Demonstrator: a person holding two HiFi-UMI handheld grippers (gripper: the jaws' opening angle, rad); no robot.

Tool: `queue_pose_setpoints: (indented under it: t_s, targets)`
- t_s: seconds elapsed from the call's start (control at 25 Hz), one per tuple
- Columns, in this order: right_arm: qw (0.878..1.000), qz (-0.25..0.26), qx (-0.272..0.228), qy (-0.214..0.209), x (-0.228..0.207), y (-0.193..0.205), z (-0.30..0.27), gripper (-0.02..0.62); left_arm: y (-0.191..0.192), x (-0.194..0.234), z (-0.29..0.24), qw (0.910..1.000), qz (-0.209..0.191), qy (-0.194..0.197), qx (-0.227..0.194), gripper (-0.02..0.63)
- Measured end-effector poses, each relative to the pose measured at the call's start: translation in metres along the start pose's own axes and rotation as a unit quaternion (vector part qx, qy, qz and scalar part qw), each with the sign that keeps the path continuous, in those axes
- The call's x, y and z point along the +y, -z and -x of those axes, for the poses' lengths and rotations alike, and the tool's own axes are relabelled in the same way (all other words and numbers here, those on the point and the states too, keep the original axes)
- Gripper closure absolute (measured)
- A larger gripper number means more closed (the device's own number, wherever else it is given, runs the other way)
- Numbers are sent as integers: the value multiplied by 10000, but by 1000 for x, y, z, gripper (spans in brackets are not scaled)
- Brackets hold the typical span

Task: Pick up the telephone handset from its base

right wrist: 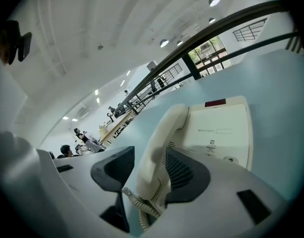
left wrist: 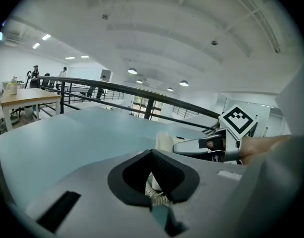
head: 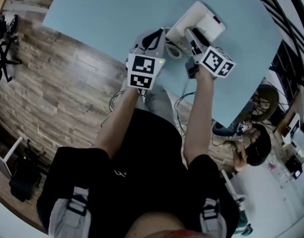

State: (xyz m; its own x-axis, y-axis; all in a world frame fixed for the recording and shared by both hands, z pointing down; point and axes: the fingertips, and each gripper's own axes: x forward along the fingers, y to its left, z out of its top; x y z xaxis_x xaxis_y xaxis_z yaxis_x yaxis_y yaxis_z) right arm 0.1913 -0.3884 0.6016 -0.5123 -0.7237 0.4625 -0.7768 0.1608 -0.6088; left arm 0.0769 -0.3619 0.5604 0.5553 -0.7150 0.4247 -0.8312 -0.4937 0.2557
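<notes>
Straddling the cream handset [right wrist: 160,133], the right tongs [right wrist: 149,153] stand released, their dark pads parted with the handset's lower end between them. The ribbed pad at 3 o'clock sits against or just beside the handset, while the pad at 9 o'clock stands apart from it with a strip of table showing in the gap. The handset lies on the telephone base [right wrist: 221,128], along the base's 9 o'clock side. The base carries a small red strip [right wrist: 215,103] near its 12 o'clock edge, and the coiled cord [right wrist: 139,205] trails from the handset's near end toward 6 o'clock. The base rests on the pale blue table [head: 107,14], and in the head view the telephone sits toward 1 o'clock from the person's forearms. The left tongs [left wrist: 152,153] are clenched, their pad tips meeting. A loop of the coiled cord shows through the opening beneath the tips at 6 o'clock, and whether it touches the pads cannot be told. From the left gripper view the right tongs' marker cube [left wrist: 238,120] appears at 3 o'clock. In the head view the left tongs lie at the telephone's 9 o'clock side, just beside the cord.
</notes>
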Motion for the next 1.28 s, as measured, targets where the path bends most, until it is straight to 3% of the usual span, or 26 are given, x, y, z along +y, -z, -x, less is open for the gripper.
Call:
queue_pose_setpoints:
  t_s: [0.32,0.52,0.64,0.72,0.84,0.96,1.12,1.28]
  targets:
    - [9979,-603,202,107,-9,-3,-24,405,-8,17,6,9997,113,-206,-72,607]
    - [9958,-884,157,179,-9,-3,-28,450,-13,14,8,9998,66,-150,-148,607]
    - [9912,-1238,87,451,-10,-2,-21,484,-17,12,10,9998,44,-119,-183,607]
    - [9909,-1293,-43,370,-2,-5,-17,506,-22,7,16,9997,10,-104,-233,607]
    - [9936,-1091,-255,149,16,-10,-8,514,-34,-3,28,9993,-17,-90,-349,607]
    - [9942,-904,-542,225,30,-26,6,515,-51,-4,31,9986,-95,-95,-512,607]
    - [9926,-221,-1196,63,68,-68,38,515,-81,-9,39,9966,-266,-46,-778,607]
    - [9828,606,-1736,179,106,-110,92,515,-130,-31,56,9912,-499,121,-1217,607]
